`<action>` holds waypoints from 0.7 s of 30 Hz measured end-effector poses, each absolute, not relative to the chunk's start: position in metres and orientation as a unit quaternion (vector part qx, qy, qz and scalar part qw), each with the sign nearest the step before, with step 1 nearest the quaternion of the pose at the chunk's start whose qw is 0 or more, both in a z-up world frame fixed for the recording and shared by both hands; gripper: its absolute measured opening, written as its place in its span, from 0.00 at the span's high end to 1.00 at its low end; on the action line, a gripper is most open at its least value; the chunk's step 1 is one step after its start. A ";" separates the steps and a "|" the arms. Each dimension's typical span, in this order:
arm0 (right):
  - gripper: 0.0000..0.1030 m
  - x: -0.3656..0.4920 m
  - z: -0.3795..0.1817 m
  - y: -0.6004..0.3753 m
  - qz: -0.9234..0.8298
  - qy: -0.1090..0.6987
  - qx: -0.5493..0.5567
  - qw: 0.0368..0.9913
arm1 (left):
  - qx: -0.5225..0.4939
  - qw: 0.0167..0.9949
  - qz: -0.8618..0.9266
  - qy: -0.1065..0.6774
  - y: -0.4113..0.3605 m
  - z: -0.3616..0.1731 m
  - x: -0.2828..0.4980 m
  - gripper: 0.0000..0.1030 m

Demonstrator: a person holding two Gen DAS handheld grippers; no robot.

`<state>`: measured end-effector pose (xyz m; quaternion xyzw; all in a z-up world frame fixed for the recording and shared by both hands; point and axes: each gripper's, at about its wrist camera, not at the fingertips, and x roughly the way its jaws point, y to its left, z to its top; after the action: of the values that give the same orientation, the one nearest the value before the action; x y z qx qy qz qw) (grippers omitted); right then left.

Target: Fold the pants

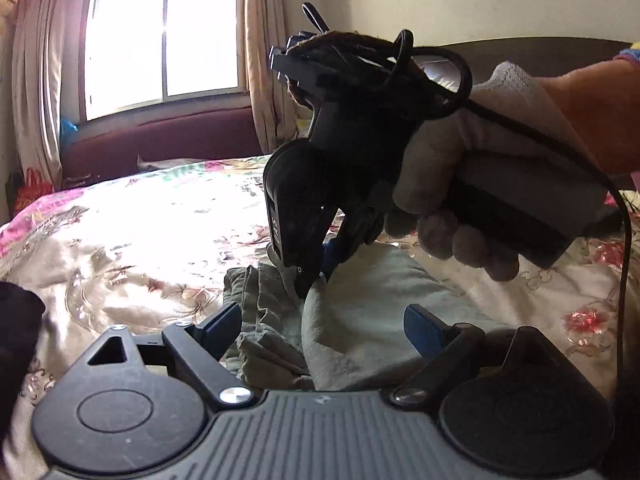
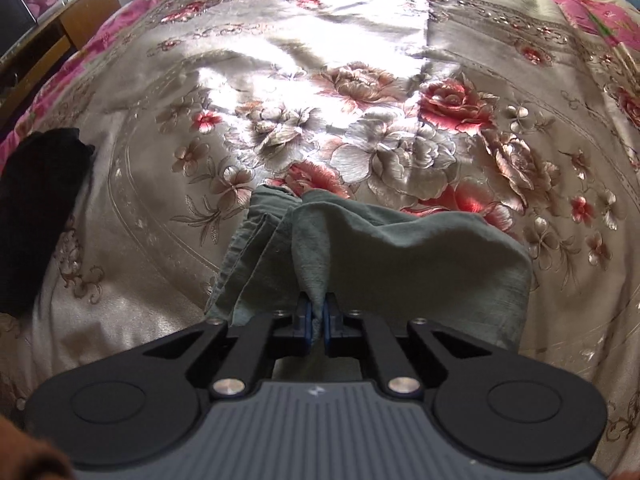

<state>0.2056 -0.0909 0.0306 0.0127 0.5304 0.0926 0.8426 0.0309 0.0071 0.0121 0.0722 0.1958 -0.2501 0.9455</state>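
1. On a bed covered by a shiny floral bedspread (image 2: 360, 92) lie grey-green pants (image 2: 400, 264), bunched near its middle; a window (image 1: 164, 40) with beige curtains (image 1: 264, 60) stands behind, a maroon headboard (image 1: 160, 140) below it.
2. Right gripper (image 2: 319, 316): jaws clenched on a raised fold of the pants, cloth pinched between the blue pads.
3. Left gripper (image 1: 324, 328): jaws spread wide and released, its blue fingertips (image 1: 424, 330) just above the cloth, grasping nothing.
4. From the left wrist view, the gloved right hand (image 1: 448, 184) holds its gripper tilted down onto the pants.
5. A black garment (image 2: 36, 220) lies well apart at the left edge; bare bedspread stretches beyond.
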 end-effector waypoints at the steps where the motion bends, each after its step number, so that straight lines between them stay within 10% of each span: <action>1: 0.96 0.202 0.036 -0.095 0.096 0.526 0.023 0.845 | 0.075 0.943 -0.255 0.201 0.003 0.011 0.031 0.02; 8: 0.95 0.189 0.060 -0.122 0.121 0.496 0.099 0.854 | 0.095 0.928 -0.236 0.272 -0.036 -0.003 0.043 0.03; 14: 0.95 0.189 0.071 -0.137 0.137 0.480 0.132 0.856 | 0.069 0.921 -0.235 0.302 -0.026 0.001 0.062 0.65; 21: 0.95 0.209 0.087 -0.122 0.157 0.457 0.138 0.864 | -0.024 0.923 -0.215 0.319 0.020 0.013 0.091 0.69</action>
<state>0.2093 -0.1222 0.0867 0.1380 0.4571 0.1574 0.8645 0.0914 0.0197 0.0130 -0.0241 0.3191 -0.2154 0.9226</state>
